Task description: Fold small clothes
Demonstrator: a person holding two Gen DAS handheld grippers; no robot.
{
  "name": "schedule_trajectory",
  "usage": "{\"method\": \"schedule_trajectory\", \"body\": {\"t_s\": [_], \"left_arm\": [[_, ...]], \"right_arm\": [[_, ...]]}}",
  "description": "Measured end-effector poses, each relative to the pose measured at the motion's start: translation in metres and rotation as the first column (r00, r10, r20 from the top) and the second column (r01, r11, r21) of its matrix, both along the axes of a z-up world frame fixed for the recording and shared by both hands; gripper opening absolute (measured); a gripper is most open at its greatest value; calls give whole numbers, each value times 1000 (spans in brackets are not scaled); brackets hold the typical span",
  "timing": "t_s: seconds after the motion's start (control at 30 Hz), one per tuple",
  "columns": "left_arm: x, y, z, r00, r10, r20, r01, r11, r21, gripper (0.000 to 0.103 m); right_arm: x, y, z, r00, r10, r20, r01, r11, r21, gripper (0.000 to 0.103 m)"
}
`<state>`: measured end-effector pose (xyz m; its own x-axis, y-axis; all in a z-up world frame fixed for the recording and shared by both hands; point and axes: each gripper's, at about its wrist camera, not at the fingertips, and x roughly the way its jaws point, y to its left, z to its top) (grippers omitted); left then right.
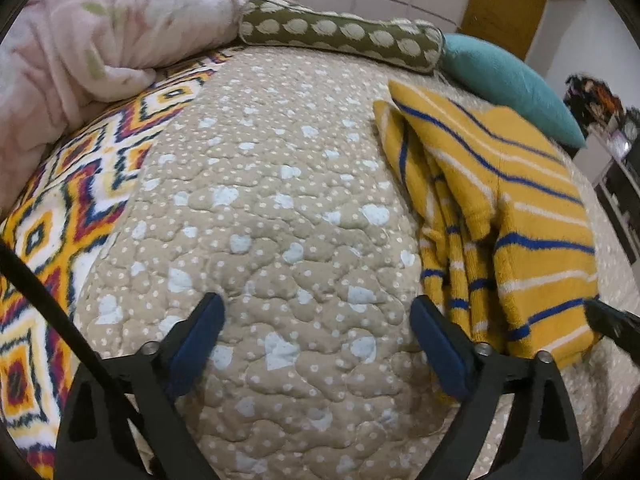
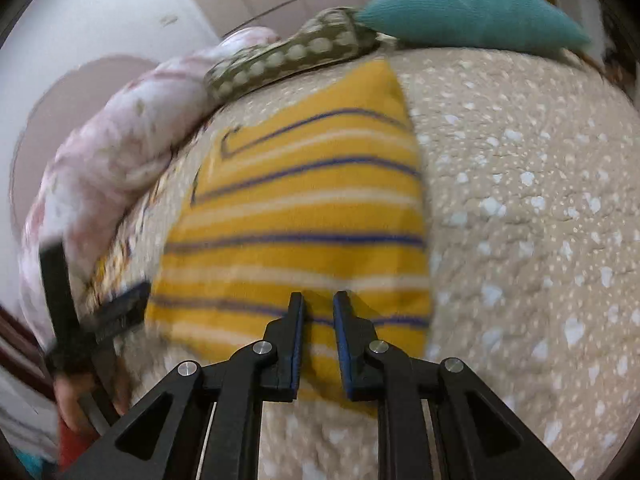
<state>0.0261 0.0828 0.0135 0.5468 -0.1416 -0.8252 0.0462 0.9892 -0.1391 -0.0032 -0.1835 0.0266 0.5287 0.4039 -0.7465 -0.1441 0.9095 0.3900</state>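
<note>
A yellow garment with blue and white stripes (image 1: 500,208) lies partly folded on a beige quilt with pale hearts (image 1: 280,208). My left gripper (image 1: 316,312) is open and empty over bare quilt, to the left of the garment. In the right wrist view the garment (image 2: 300,220) lies flat ahead. My right gripper (image 2: 319,302) hovers at the garment's near edge, its jaws a narrow gap apart with nothing visibly clamped between them. The left gripper (image 2: 120,308) shows blurred at the garment's left side. The right gripper's tip (image 1: 608,320) shows at the garment's right edge.
A pink floral blanket (image 1: 100,40) is bunched at the back left. An olive bolster with pale dots (image 1: 344,36) and a teal pillow (image 1: 512,80) lie along the far edge. A colourful patterned blanket (image 1: 60,220) lies left of the quilt. Dark furniture (image 1: 616,184) stands at the right.
</note>
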Motion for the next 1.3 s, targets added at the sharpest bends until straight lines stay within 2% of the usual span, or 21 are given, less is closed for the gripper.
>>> {"method": "schedule_trajectory", "body": {"t_s": [0.13,0.27,0.37,0.43,0.53,0.6,0.7,0.77,0.87,1.03,1.17,1.3], "left_arm": [[4,-4,-3,1000,-21,-19,21,1000,19,103],[7,-9,-4,999,-30,-34,32,998,56,103],[7,-9,-4,999,-31,-42,34,997,67,103],[7,-10,-3,999,-31,-44,33,997,65,103],[2,-12,0,1000,11,-28,-8,994,108,103],[-14,-14,13,999,51,18,-53,993,103,103],[-51,-19,46,985,92,143,-104,992,77,103],[-82,-26,70,963,116,245,-137,988,69,103],[-109,-34,88,940,135,313,-155,987,41,103],[-129,-53,89,933,140,331,-159,987,30,103],[-141,-66,94,922,126,367,-158,986,58,103],[-151,-70,103,903,139,406,-181,981,68,103]], "right_arm": [[-28,6,8,998,48,38,-47,998,-29,23],[-52,-9,12,998,5,60,-4,1000,-17,24],[-69,-26,16,995,-47,86,49,999,-18,29],[-79,-38,20,992,-81,98,82,997,-10,38],[-94,-52,26,986,-118,120,122,992,-21,48],[-100,-59,27,983,-129,131,134,991,-24,51],[-104,-65,26,982,-143,124,148,989,-30,52],[-106,-71,27,980,-153,124,157,987,-25,52],[-110,-80,30,972,-182,146,186,983,-12,52],[-98,-85,33,969,-192,154,199,980,-28,52],[-64,-78,41,971,-162,174,173,984,-50,52],[-7,-65,44,978,-142,155,145,989,-8,38]]}}
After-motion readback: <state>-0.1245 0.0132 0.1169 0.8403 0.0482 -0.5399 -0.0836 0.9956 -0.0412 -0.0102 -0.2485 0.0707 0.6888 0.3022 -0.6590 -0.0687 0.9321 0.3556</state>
